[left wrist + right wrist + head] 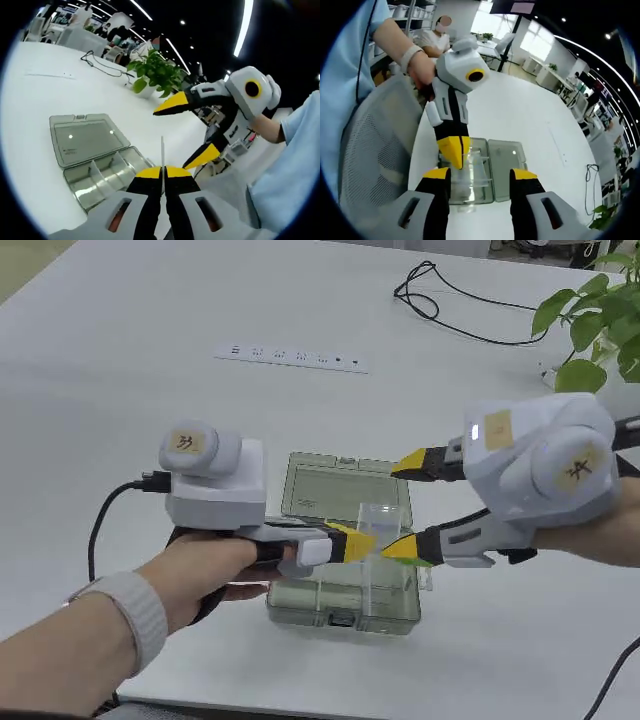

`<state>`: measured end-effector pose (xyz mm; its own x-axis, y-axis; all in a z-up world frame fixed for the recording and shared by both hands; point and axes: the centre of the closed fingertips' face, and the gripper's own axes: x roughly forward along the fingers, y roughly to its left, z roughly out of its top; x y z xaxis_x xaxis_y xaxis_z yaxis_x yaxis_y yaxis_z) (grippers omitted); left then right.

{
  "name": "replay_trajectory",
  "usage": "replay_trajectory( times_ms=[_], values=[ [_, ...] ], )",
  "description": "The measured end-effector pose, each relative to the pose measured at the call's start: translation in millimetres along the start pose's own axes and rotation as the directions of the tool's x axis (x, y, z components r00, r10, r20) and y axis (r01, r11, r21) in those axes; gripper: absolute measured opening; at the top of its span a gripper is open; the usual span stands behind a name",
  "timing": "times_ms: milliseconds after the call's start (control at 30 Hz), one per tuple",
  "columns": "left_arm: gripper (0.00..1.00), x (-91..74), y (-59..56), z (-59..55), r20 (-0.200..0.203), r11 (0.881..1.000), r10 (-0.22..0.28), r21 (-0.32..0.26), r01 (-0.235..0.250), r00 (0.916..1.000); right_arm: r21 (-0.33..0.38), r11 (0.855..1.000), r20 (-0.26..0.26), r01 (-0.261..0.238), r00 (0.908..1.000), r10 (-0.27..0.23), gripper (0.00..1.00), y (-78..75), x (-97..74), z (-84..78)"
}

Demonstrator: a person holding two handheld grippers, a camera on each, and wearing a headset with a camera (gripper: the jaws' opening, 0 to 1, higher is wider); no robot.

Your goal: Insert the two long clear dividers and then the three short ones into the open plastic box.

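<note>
The left gripper (pixel 358 541) is clamped on a clear divider (pixel 381 527), which it holds upright in the air just above the open plastic box (pixel 340 610); in the left gripper view the sheet shows edge-on as a thin line rising between the closed yellow tips. The box sits on the white table (pixel 120 360) with its lid (pixel 343 490) laid back flat behind it; in the left gripper view a couple of upright partitions seem to stand in the tray already, though which ones I cannot tell. To the right, the right gripper (pixel 405 508) has its jaws spread wide and grips nothing; they bracket the far edge of the divider without touching it.

I judge this a divider being brought to its slot; next it must be lined up with the grooves and pushed straight down, perhaps steadied by the right gripper.
</note>
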<state>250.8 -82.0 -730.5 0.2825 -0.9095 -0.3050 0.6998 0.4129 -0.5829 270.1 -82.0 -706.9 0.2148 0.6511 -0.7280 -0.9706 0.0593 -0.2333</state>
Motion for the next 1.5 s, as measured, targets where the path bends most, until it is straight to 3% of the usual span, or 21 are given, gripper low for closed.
replay_trajectory(
  times_ms=[33, 67, 133, 167, 200, 267, 400, 500, 700, 733, 900, 967, 1167, 1233, 1367, 1500],
  values=[
    [0.00, -0.9, -1.5, 0.0, 0.005, 1.000, -0.008, 0.009, 0.008, 1.0000, 0.018, 1.000, -0.001, -0.010, 0.9999, 0.010, 0.46, 0.8, -1.2, 0.1],
    [0.00, -2.8, -1.5, -2.2, -0.008, 0.998, -0.013, 0.054, 0.014, 0.9999, 0.023, 1.000, 0.001, -0.017, 0.9999, 0.017, 0.46, -0.4, -2.8, 0.7],
    [0.00, -4.8, -3.9, -5.9, -0.029, 0.994, -0.028, 0.104, 0.031, 0.9992, 0.059, 0.996, -0.006, -0.070, 0.9975, 0.071, 0.44, 4.5, -4.5, 0.7],
    [0.00, -5.5, -5.7, -5.1, -0.022, 0.991, -0.038, 0.131, 0.041, 0.9990, 0.068, 0.994, -0.003, -0.086, 0.9963, 0.086, 0.44, 5.8, -4.9, 2.1],
    [0.00, -6.2, -7.1, -4.8, -0.017, 0.989, -0.046, 0.142, 0.048, 0.9988, 0.074, 0.988, 0.001, -0.132, 0.9912, 0.132, 0.42, 10.9, -5.8, 3.6],
    [0.00, -8.6, -9.1, -6.9, -0.029, 0.977, -0.061, 0.201, 0.065, 0.9977, 0.087, 0.984, -0.007, -0.156, 0.9875, 0.158, 0.37, 11.8, -6.1, 4.4],
    [0.00, -11.6, -12.2, -12.4, -0.059, 0.947, -0.078, 0.309, 0.093, 0.9952, 0.096, 0.966, -0.027, -0.239, 0.9697, 0.243, 0.30, 14.6, -3.3, 0.7],
    [0.00, -12.9, -14.6, -15.6, -0.073, 0.942, -0.086, 0.318, 0.105, 0.9936, 0.109, 0.944, -0.035, -0.312, 0.9477, 0.317, 0.27, 27.3, -3.6, 2.5],
    [0.00, -13.4, -19.5, -24.9, -0.121, 0.903, -0.090, 0.410, 0.132, 0.9886, 0.114, 0.926, -0.056, -0.359, 0.9286, 0.367, 0.22, 36.4, 0.5, 2.7],
    [0.00, -13.8, -20.1, -25.0, -0.123, 0.895, -0.092, 0.426, 0.136, 0.9881, 0.119, 0.917, -0.063, -0.381, 0.9186, 0.390, 0.21, 40.0, 0.3, 1.9],
    [0.00, -14.5, -22.5, -25.2, -0.133, 0.868, -0.091, 0.475, 0.144, 0.9870, 0.143, 0.898, -0.071, -0.416, 0.9007, 0.429, 0.13, 47.8, 0.4, 3.1],
    [0.00, -14.6, -23.3, -24.3, -0.129, 0.866, -0.096, 0.479, 0.147, 0.9870, 0.151, 0.889, -0.073, -0.432, 0.8920, 0.446, 0.10, 51.5, -0.4, 3.7],
    [0.00, -13.8, -24.1, -23.2, -0.125, 0.862, -0.103, 0.484, 0.151, 0.9868, 0.138, 0.878, -0.071, -0.458, 0.8797, 0.470, 0.03, 57.5, -1.1, 7.1],
    [0.00, -13.7, -24.3, -23.2, -0.122, 0.867, -0.104, 0.475, 0.150, 0.9871, 0.107, 0.884, -0.076, -0.456, 0.8824, 0.464, 0.03, 58.2, -1.4, 8.6],
    [0.00, -13.6, -25.5, -22.0, -0.116, 0.875, -0.111, 0.460, 0.152, 0.9871, 0.123, 0.886, -0.076, -0.448, 0.8854, 0.459, 0.03, 55.0, -2.3, 9.6],
    [0.00, -11.3, -25.9, -22.8, -0.125, 0.875, -0.109, 0.458, 0.155, 0.9862, 0.107, 0.889, -0.088, -0.445, 0.8865, 0.454, 0.02, 54.1, -2.2, 8.6]
  ],
)
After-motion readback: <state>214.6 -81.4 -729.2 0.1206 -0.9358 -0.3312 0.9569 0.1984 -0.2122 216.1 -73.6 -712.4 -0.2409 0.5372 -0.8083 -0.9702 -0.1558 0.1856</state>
